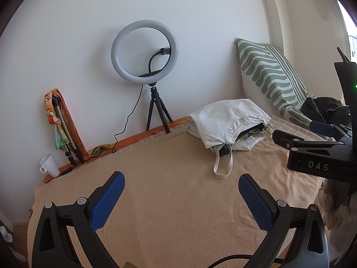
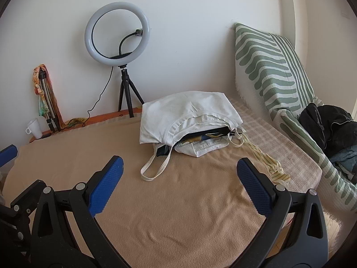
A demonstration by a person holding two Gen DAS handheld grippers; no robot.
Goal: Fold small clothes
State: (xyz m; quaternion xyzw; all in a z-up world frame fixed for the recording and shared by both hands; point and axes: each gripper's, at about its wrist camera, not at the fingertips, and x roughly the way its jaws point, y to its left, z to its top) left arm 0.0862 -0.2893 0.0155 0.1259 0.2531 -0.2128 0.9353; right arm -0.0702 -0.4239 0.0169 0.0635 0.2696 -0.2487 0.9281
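Peach blanket [image 2: 178, 212] covers the bed below a white wall. "DAS" is printed on the right gripper's [image 2: 179, 169] black body in the left wrist view. Both the left gripper [image 1: 181, 184] and the right hover with jaws wide apart, empty. Well ahead of them lies the pile of folded clothes [image 2: 189, 120], a white top uppermost.

Between and just ahead of both grippers' spread fingers [image 2: 107, 185], the beige blanket [image 2: 178, 212] lies bare. Farther ahead, the white clothes pile [image 2: 185, 118] blocks passage; beyond the right finger, a striped pillow [image 2: 274, 71] and dark garments [image 2: 330, 125] stand.
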